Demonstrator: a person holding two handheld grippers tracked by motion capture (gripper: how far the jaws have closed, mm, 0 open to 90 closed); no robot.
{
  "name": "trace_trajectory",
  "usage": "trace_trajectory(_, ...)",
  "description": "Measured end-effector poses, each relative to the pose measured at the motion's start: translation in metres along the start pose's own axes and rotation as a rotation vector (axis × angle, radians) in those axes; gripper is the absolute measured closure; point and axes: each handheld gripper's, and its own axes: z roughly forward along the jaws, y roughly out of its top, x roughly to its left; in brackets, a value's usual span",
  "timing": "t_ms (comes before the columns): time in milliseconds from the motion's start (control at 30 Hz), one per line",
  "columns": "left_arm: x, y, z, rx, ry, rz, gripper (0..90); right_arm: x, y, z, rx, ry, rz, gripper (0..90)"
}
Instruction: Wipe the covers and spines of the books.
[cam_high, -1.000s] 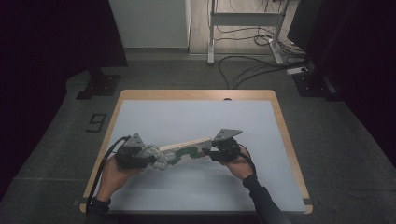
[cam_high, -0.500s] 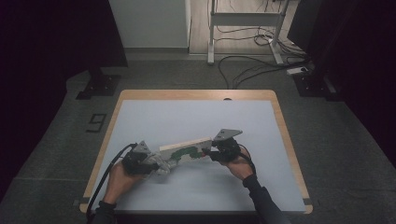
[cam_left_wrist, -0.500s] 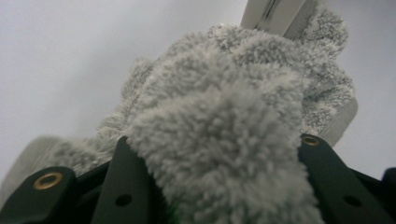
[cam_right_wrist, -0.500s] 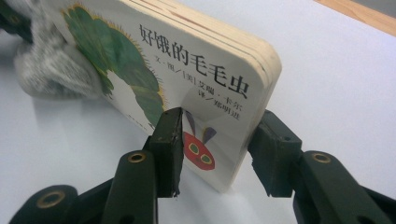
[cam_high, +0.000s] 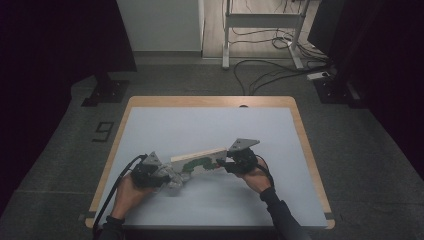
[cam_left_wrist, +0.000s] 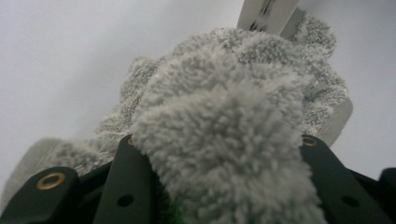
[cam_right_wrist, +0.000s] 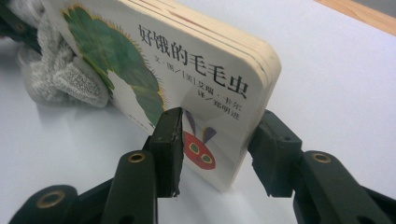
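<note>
Work in hand: I am wiping a board book (cam_high: 197, 161) with a grey fluffy cloth (cam_high: 172, 177), both at lower centre of the high view.
Book: it stands on its long edge on the bench (cam_high: 210, 125), slanting from lower left to upper right of the frame, cover toward me.
Right gripper (cam_high: 231, 162): my jaws are clamped on the book's near end, one pad on the cover, the other on the back, steadying it upright.
Left gripper (cam_high: 162, 175): my jaws are closed narrow on a bunch of the cloth, which presses against the book's left end.
Done so far: book is up and braced, cloth is gripped and in contact with it. I judge the wipe is under way, not finished.
Left to do: I reckon the cover's length, toward my right gripper, wants a pass; then book and cloth go down. How much is already wiped I cannot tell.
Right gripper view adds: the cover (cam_right_wrist: 154, 70) close up, a green caterpillar picture with printed characters, thick page edges, and the cloth (cam_right_wrist: 60, 79) bunched at the far end, upper left of the frame.
Left gripper view adds: the cloth's pile (cam_left_wrist: 224, 135) swelling between my jaws, and a white strip of book (cam_left_wrist: 266, 14) at top.
High view adds: both hands, the trailing cables, the whole pale bench with its wooden border.
</note>
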Motion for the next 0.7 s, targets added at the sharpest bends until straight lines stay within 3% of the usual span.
trace_trajectory(200, 0.003, 0.01, -0.022, -0.059, -0.016, -0.005, 59.6, 0.0, 0.0, 0.0, -0.001, -0.002, -0.002, 54.8)
trace_trajectory(300, 0.002, 0.019, -0.034, -0.07, -0.011, 0.013, 59.6, 0.0, 0.0, 0.0, 0.0, -0.002, -0.003, 54.8)
trace_trajectory(467, -0.001, 0.029, -0.044, -0.058, 0.017, 0.045, 59.5, 0.0, -0.001, 0.0, -0.002, -0.003, -0.001, 55.0)
trace_trajectory(700, 0.002, 0.027, -0.049, -0.055, 0.021, 0.041, 59.4, 0.0, 0.0, 0.0, 0.003, 0.002, -0.003, 55.5)
